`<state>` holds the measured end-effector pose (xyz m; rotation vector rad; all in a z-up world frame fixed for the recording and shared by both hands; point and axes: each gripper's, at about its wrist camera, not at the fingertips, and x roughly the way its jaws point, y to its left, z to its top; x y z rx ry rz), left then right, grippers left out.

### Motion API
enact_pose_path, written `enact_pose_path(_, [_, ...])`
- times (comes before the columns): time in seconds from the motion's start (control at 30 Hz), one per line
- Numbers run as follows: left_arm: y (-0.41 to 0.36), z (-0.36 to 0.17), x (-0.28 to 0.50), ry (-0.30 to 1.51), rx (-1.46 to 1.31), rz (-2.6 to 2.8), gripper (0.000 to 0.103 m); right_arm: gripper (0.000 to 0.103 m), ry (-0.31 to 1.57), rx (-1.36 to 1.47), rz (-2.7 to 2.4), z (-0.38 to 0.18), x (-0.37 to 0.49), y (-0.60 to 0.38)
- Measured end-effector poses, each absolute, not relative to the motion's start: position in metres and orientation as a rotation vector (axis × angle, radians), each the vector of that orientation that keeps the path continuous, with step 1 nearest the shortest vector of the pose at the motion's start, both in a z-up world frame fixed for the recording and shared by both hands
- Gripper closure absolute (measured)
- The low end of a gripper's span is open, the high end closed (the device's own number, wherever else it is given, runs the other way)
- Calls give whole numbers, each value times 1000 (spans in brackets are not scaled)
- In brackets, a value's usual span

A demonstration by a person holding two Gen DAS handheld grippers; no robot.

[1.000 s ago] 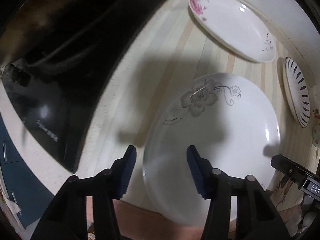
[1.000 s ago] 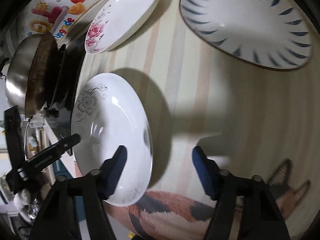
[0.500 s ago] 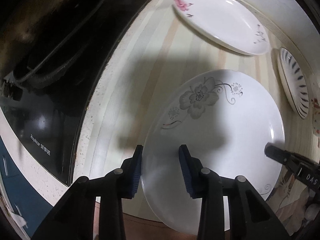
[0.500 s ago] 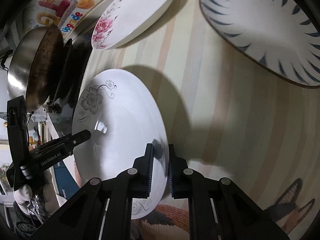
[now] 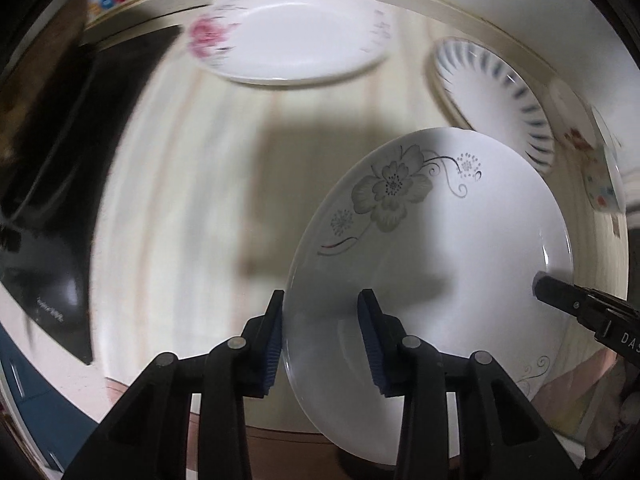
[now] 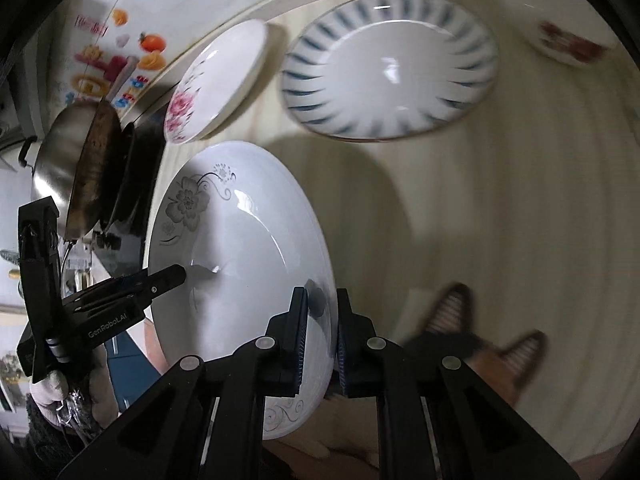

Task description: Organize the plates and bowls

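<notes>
Plates are being sorted: the grey-flower plate is lifted off the counter, pinched at both sides so it cannot tip. The left gripper and right gripper are closed on its rim. The blue-striped plate is seen at 12 o'clock, likely where it gets stacked.

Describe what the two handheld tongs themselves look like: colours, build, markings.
Both the left tongs and the right tongs are matte black plastic linkages with round silver pivot pins and ribbed dark blue pads. White lettering reads "GenRobot.AI" on the left one's side, seen from the right wrist view.
</notes>
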<state>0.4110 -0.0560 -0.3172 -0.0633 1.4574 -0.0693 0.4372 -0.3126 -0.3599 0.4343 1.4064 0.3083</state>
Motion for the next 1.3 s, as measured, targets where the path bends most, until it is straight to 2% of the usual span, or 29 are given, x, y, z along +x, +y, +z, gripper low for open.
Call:
enact_pose_path(0.27, [-112, -322, 410, 1490, -6, -121, 70, 88, 1414, 489, 245, -376, 410, -357])
enact_pose_path(0.6, [-154, -317, 423, 1513, 28, -101, 70, 88, 1439, 518, 228, -391, 404, -368])
enact_pose_path(0.9, [-163, -342, 412, 1501, 36, -83, 69, 87, 1451, 508, 219, -391, 411, -362])
enact_pose_path(1.1, [-133, -356, 402, 1503, 42, -98, 69, 85, 1459, 508, 207, -392, 412, -361])
enact_pose_path(1.2, [-121, -335, 400, 1466, 55, -81, 69, 85, 1487, 484, 191, -387, 414, -361])
enact_pose_path(1.3, [-107, -300, 409, 1381, 54, -58, 69, 85, 1448, 462, 148, -360, 415, -368])
